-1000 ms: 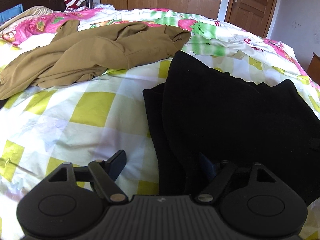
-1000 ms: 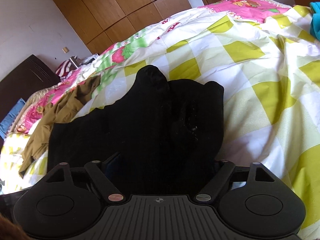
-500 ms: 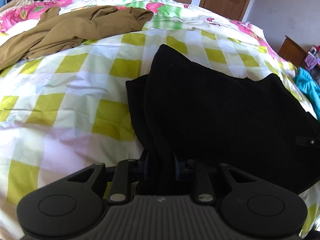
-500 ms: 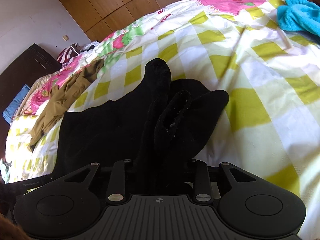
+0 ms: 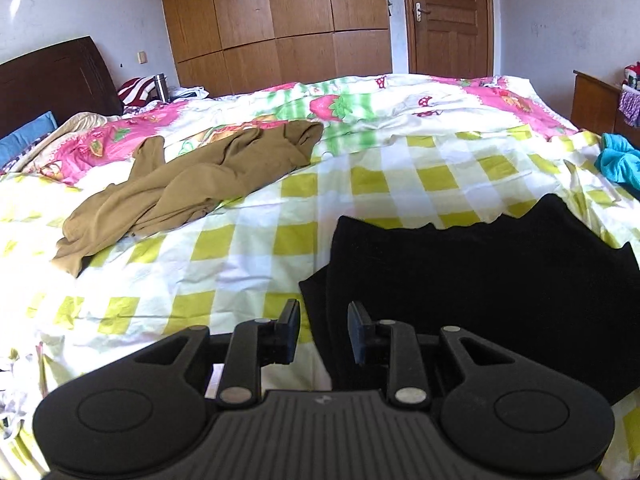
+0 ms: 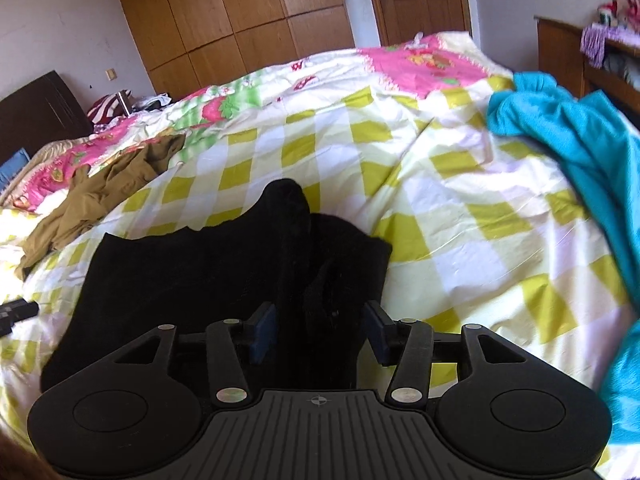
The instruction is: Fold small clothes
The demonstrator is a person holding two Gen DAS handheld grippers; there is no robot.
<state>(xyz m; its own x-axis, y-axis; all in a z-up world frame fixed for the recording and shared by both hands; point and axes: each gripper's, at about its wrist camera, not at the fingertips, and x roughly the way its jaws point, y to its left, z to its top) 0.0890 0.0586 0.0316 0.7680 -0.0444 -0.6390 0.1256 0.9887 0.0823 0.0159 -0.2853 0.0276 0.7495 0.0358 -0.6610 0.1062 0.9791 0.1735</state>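
- Left gripper [image 5: 323, 332]: we are seeing its jaws standing apart after just opening a little; the near-left edge of the black garment [image 5: 472, 288] lies between them, unpinched.
- Right gripper [image 6: 318, 330]: jaws have just been opening; black cloth is bunching between the pads, which are not pressing on it.
- We are judging one fold laid on the checked bedspread [image 5: 224, 264].
- Brown garment [image 5: 192, 188] far left and teal garment [image 6: 576, 148] far right are lying unfolded.
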